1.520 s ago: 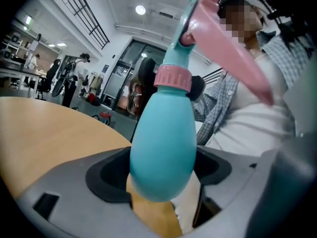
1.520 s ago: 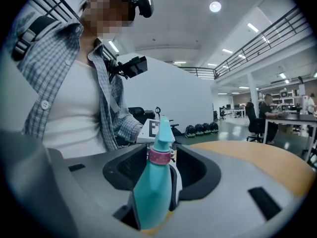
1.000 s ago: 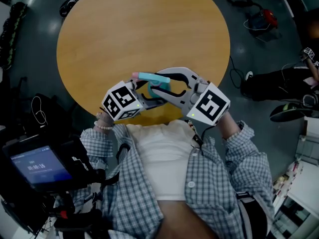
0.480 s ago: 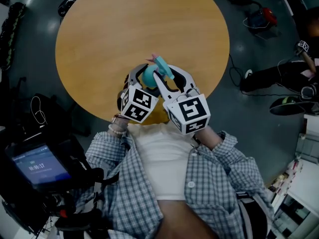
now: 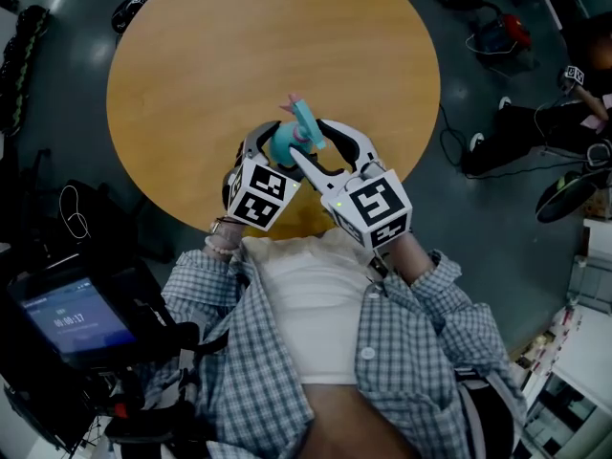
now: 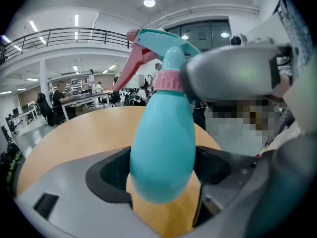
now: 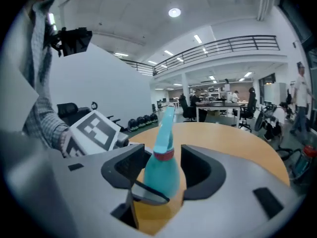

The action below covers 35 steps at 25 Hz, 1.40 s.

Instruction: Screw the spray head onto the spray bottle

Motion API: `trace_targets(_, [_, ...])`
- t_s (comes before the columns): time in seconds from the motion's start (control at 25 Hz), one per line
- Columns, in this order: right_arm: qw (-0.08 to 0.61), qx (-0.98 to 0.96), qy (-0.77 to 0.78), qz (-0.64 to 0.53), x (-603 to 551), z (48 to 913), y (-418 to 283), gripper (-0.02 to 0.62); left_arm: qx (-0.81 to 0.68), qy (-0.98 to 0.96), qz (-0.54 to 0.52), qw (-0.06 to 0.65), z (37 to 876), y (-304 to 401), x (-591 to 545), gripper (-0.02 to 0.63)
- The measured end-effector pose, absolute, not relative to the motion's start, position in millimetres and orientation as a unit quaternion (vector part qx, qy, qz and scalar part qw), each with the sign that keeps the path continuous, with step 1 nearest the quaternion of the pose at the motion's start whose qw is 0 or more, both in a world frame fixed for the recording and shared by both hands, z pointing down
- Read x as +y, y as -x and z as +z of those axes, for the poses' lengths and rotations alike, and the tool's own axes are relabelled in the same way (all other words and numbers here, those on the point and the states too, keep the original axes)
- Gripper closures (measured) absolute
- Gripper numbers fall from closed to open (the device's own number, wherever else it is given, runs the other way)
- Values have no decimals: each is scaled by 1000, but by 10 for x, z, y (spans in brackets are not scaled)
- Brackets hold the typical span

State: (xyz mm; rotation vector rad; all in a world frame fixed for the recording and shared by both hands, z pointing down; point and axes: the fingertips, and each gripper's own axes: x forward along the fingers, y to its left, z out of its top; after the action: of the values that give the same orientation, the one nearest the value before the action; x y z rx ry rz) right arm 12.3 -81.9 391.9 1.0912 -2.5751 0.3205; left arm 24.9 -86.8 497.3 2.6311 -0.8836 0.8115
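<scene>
A teal spray bottle (image 5: 283,147) with a pink collar (image 6: 168,81) is held above the near edge of the round wooden table (image 5: 210,55). Its teal spray head (image 6: 163,41), with a pink trigger (image 6: 130,66), sits on the neck. My left gripper (image 5: 271,149) is shut on the bottle's body (image 6: 161,148). My right gripper (image 5: 314,147) straddles the bottle (image 7: 161,172) around the collar (image 7: 164,154); its jaws are opening and the pads stand off the bottle.
The left gripper's marker cube (image 7: 94,130) sits close beside the right gripper. On the floor lie a red-and-black object (image 5: 512,34), cables and a black item (image 5: 131,10). A person's legs (image 5: 535,137) reach in at the right. A screen device (image 5: 72,318) hangs at lower left.
Both grippers have turned and drawn closer, swinging the bottle from lying sideways to pointing away from me. The right gripper's jaws have spread off the spray head.
</scene>
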Motion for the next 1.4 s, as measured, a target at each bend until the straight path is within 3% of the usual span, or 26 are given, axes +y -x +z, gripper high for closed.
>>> trace_targets(0.08, [165,-922,-336,100,-733,3894,-128,373,-270,-918,258,131,4876,-251,-854,213])
trace_targets(0.28, [133,-962,-229,69,-560,3630,-101,374,-105,-963,170,183,4571,-358,-520,213])
trace_targets(0.52, [135,-978,-152,52,-475,3494,-20,374,-25,-970,157,185,4450,-467,-294,213])
trace_targets(0.64, [157,-976,-147,29,-458,3559,21,387,-28,-969,166,179,4486,-487,-281,213])
trace_targets(0.72, [169,-973,-157,12,-464,3610,57,454,-46,-968,174,174,4537,-451,-321,213])
trace_targets(1.04, [168,-956,-240,31,-535,3888,49,472,-152,-954,229,122,4881,-354,-500,213])
trace_targets(1.4, [186,-947,-259,44,-525,4121,14,472,-193,-961,164,109,5051,-366,-499,213])
